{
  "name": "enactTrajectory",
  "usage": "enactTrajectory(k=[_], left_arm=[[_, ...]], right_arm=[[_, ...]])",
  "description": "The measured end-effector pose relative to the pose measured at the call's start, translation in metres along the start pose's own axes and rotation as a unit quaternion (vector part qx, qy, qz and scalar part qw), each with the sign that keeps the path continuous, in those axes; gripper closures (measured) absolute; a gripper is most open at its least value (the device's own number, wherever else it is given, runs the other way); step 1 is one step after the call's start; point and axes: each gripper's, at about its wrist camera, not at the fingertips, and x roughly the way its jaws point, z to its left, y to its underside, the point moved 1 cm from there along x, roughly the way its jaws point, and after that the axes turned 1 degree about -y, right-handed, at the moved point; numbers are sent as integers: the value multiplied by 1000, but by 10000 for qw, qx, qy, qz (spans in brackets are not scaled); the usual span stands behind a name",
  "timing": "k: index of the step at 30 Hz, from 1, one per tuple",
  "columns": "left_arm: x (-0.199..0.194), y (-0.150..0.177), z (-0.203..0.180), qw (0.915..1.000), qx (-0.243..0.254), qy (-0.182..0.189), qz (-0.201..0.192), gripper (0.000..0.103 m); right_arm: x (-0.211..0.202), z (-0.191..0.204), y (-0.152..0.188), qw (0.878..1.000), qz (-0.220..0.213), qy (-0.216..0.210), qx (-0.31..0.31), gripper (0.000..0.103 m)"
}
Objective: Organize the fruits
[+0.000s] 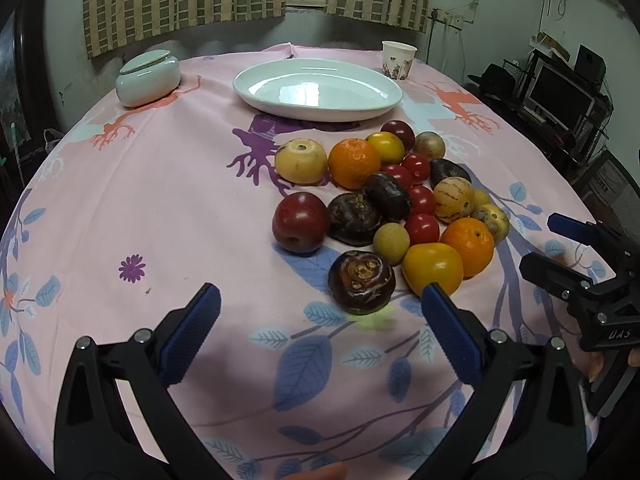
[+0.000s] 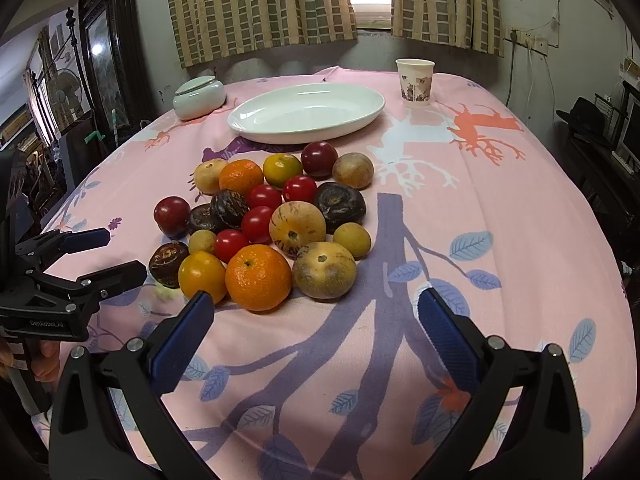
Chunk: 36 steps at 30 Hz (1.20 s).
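Both the left gripper (image 1: 320, 312) and right gripper (image 2: 316, 320) are wide open and empty, so next one should grab a fruit (image 2: 258, 278) for the plate (image 2: 280, 136).

Left gripper (image 1: 320, 308) and right gripper (image 2: 312, 314), both angled downward, side by side and apart, each with blue-padded fingers (image 1: 192, 332) spread wide and nothing between them. In each wrist view the other gripper appears at the frame edge, with part of a hand (image 2: 44, 360) gripping its handle.
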Motion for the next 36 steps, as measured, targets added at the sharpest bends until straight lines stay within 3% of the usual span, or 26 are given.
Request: enactTrajectory(k=[36], left_arm=[[6,6,0,10000,-42,1,63,2]], right_arm=[[5,2,3,10000,48,51,-15,1]])
